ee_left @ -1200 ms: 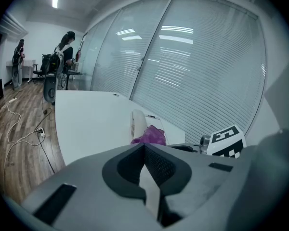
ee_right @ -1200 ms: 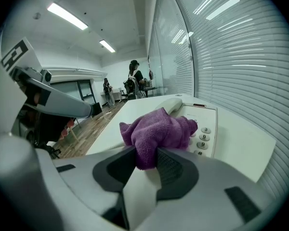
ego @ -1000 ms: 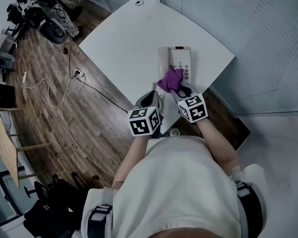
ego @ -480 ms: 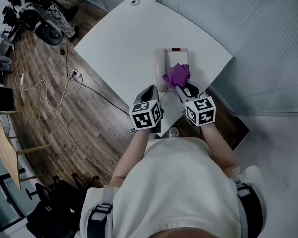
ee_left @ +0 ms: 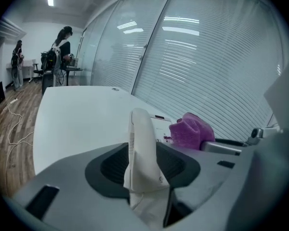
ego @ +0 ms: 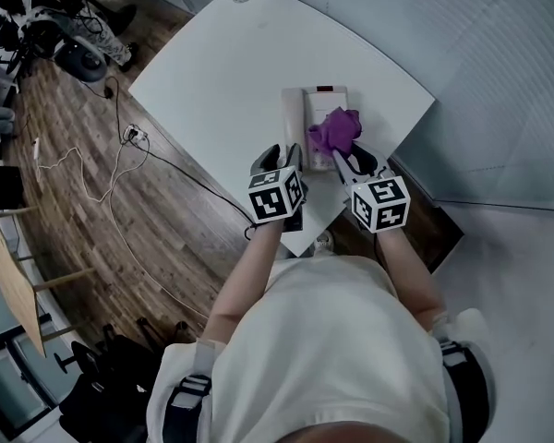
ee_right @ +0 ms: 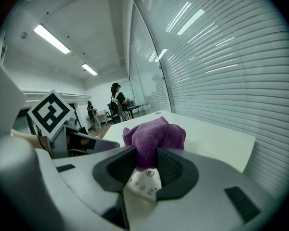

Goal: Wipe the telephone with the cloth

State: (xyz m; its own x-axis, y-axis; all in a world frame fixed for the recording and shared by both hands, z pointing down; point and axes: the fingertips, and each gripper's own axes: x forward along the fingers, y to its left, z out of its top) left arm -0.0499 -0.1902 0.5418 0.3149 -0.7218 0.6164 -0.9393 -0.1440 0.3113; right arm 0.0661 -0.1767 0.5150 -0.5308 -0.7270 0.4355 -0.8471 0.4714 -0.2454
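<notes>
The cloth [ego: 335, 129] has slid to the right side of the telephone [ego: 316, 100] on the bench [ego: 222, 72], pinched in the right tool [ego: 351, 160] to rub the keypad [ee_right: 142, 179]; the left tool [ego: 282, 155] is opening its jaws around the handset [ee_left: 139, 148], probably ending a steadying hold

Left claw [ego: 282, 159] opening around the handset [ee_left: 140, 148]; right claw [ego: 354, 161] clamps the cloth [ego: 335, 129].

Bright, even indoor light from ceiling strip lights [ee_right: 52, 38], upper left in both gripper views. Glare streaks across the blinds [ee_left: 207, 66]. Heavy fisheye, dark vignetted corners. Head view flat, white table [ego: 222, 72] nearly washed out. Nearest foreground soft; cloth [ee_right: 154, 134] sharp.
</notes>
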